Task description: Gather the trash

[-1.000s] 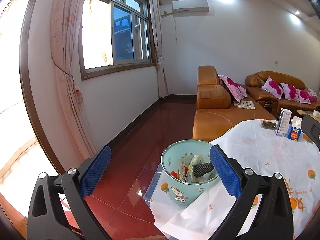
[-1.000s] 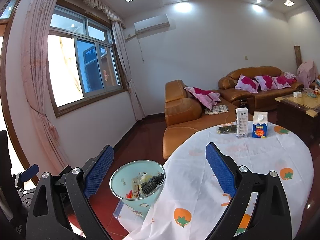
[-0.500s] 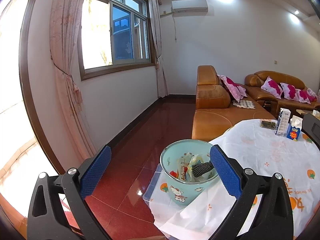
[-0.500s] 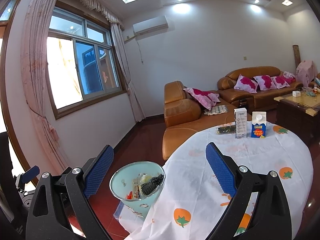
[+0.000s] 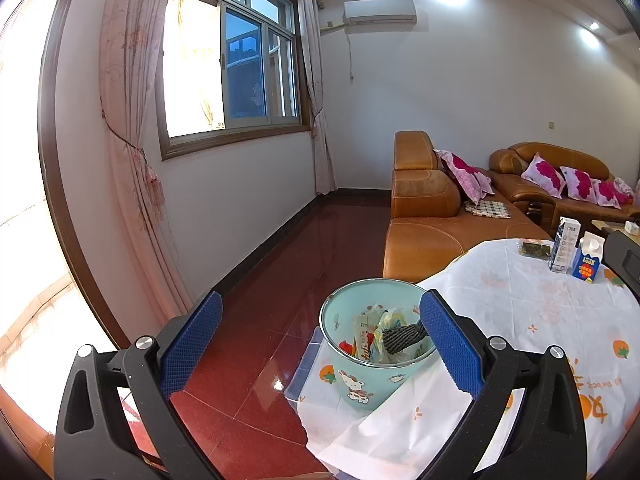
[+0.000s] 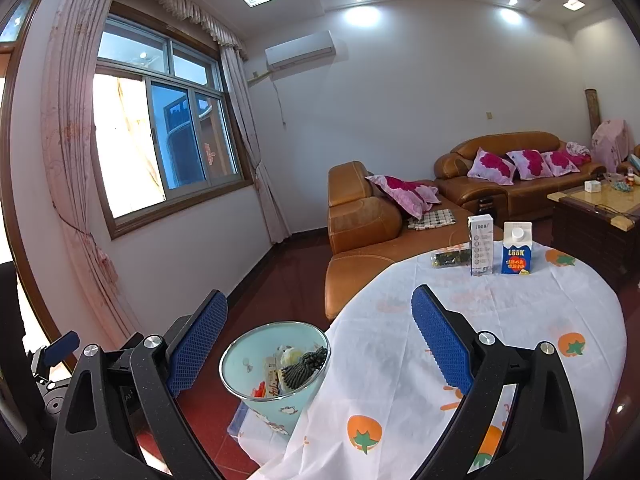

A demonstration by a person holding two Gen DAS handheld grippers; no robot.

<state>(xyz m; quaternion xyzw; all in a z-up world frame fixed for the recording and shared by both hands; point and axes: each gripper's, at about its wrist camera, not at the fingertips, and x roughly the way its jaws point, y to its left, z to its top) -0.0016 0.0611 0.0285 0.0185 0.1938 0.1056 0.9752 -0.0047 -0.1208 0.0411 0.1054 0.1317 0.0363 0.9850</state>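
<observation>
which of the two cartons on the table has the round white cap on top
The shorter blue carton, with the orange label, has the cap. The taller white carton just left of it has a flat top with none.

White walls, glossy red tile floor (image 5: 304, 264). Curtained window (image 5: 232, 76) beyond left jaw; tan leather sofas (image 6: 516, 172) ahead; ceiling downlights on.

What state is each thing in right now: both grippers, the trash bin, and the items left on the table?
left gripper: open, holding nothing.
right gripper: open, holding nothing.
trash bin: upright beside the table, partly filled with wrappers.
blue carton: upright on the table, cap on.
white box: upright, beside the carton.
dark packet: lying flat near the far edge.
table: covered with a white cloth.
</observation>
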